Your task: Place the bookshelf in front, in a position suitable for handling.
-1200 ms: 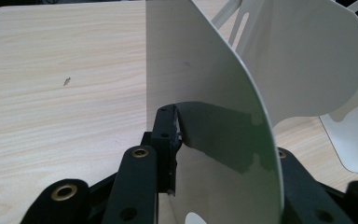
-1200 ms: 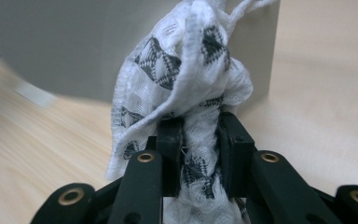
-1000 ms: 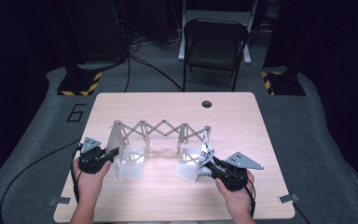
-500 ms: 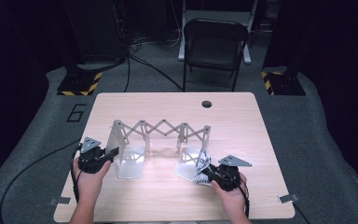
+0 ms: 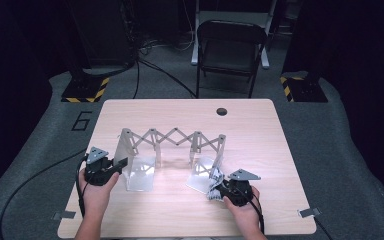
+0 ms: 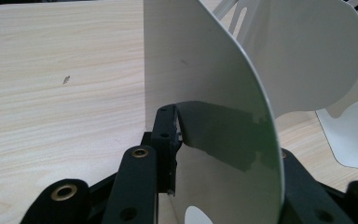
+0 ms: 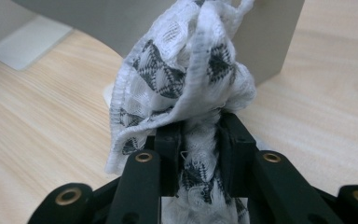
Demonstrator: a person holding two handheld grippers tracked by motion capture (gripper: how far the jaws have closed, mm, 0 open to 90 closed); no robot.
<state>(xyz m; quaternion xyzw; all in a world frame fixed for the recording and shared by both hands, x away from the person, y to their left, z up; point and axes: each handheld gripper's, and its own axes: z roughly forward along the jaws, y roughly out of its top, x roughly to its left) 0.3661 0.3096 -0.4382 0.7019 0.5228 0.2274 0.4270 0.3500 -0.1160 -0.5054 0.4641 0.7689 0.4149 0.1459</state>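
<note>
up close, right gripper [image 7: 198, 140] jaws clench patterned cloth [image 7: 186, 74]; left gripper [image 6: 219, 154] grips rack plate [image 6: 205, 84].

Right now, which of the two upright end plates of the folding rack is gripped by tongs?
The end plate on the left. The left tongs pinch its edge, while the right tongs hold a patterned cloth beside the right end plate.

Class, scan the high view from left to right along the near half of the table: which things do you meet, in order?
Left gripper → white metal end plate it grips → grey scissor-lattice span → black-and-white patterned cloth → right gripper holding it.
</note>
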